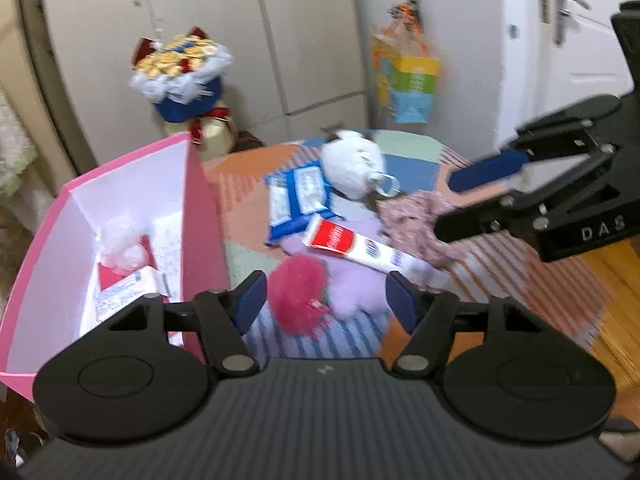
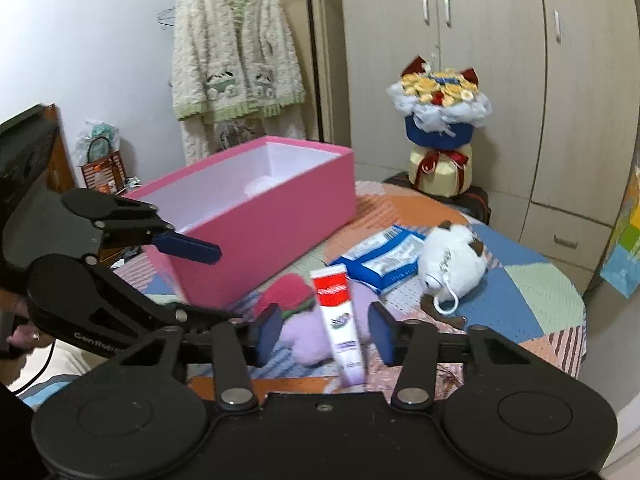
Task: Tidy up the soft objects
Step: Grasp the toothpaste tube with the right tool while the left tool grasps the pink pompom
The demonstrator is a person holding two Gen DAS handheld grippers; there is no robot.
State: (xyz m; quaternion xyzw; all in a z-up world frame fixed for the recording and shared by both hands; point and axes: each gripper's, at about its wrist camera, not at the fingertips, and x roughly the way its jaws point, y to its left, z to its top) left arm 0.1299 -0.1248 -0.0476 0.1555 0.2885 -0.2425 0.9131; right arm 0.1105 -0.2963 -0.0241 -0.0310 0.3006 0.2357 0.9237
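Note:
A pink box [image 1: 202, 216] [image 2: 280, 216] stands open on the patchwork table, holding tissue packs [image 1: 124, 284]. A pink fluffy ball [image 1: 298, 296] [image 2: 288, 292] lies on a lilac plush [image 1: 352, 284] [image 2: 308, 336]. A toothpaste tube [image 1: 360, 250] [image 2: 340, 316] rests across the plush. A white plush toy [image 1: 354, 164] [image 2: 454, 264] and a blue wipes pack [image 1: 298, 200] [image 2: 384, 256] lie behind. My left gripper [image 1: 326, 300] is open and empty above the pink ball. My right gripper [image 2: 326, 334] is open and empty, its fingers either side of the tube.
A floral cloth [image 1: 416, 220] lies right of the tube. A flower bouquet [image 1: 184, 76] [image 2: 440, 120] stands behind the table by the wardrobe. A colourful bag [image 1: 404, 80] hangs on the wall. A cardigan [image 2: 236, 48] hangs at the left.

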